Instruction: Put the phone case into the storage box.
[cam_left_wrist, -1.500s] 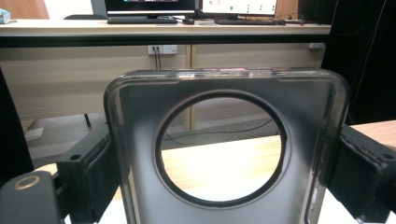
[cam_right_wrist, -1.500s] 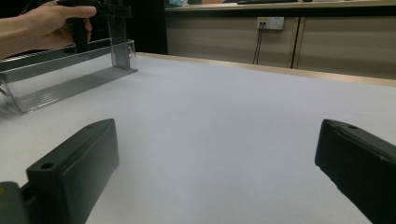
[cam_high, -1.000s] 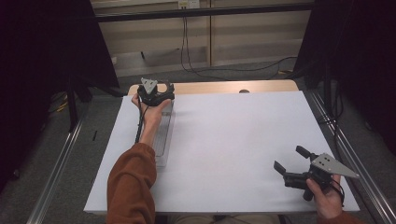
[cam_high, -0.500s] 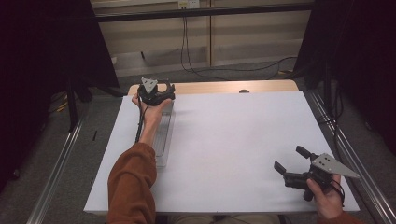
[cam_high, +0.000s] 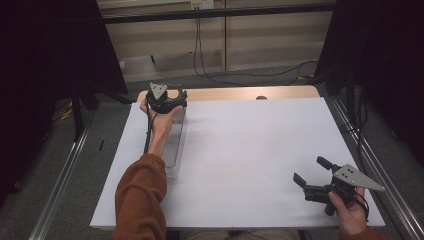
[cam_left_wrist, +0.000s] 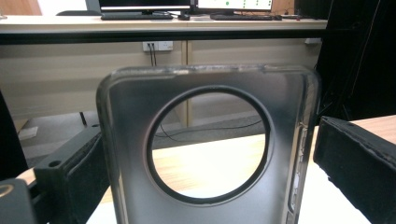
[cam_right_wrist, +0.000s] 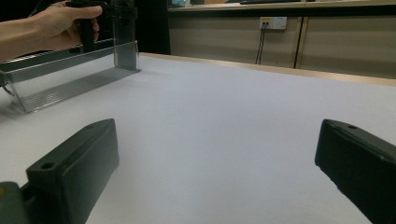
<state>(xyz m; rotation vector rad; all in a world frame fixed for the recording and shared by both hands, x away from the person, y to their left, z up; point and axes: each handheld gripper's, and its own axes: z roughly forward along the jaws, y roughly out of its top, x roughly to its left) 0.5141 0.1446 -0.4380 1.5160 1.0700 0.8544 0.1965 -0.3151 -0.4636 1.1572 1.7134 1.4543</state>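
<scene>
Plainly, the work in hand was taking hold of the clear acrylic tray (cam_high: 176, 145), which lay lengthwise near the left edge of the white table (cam_high: 250, 150), its far end close to the wooden strip at the back. The left tongs (cam_high: 167, 100) stood at that far end, where an upright end panel (cam_left_wrist: 208, 140) with a large round hole rose between the two black jaws.

In the left gripper view the jaws stood apart on either side of the panel, the left one close to its edge and the right one with a visible gap, so the left tongs looked released and not yet clamped; whether the left jaw actually touched the plastic could not be told.

To do this step well, my judgement is that the jaws should be centred on the panel before closing, squeezing across its width rather than catching one corner, since smooth acrylic is likely to slip or twist. Closing slowly and keeping the hand level would help the long tray (cam_right_wrist: 70, 79) stay flat instead of tipping off its far end.

The right tongs (cam_high: 312, 172) hovered near the front right corner of the table, well apart from the tray. Its jaws were spread wide over bare white surface, holding and touching nothing.
</scene>
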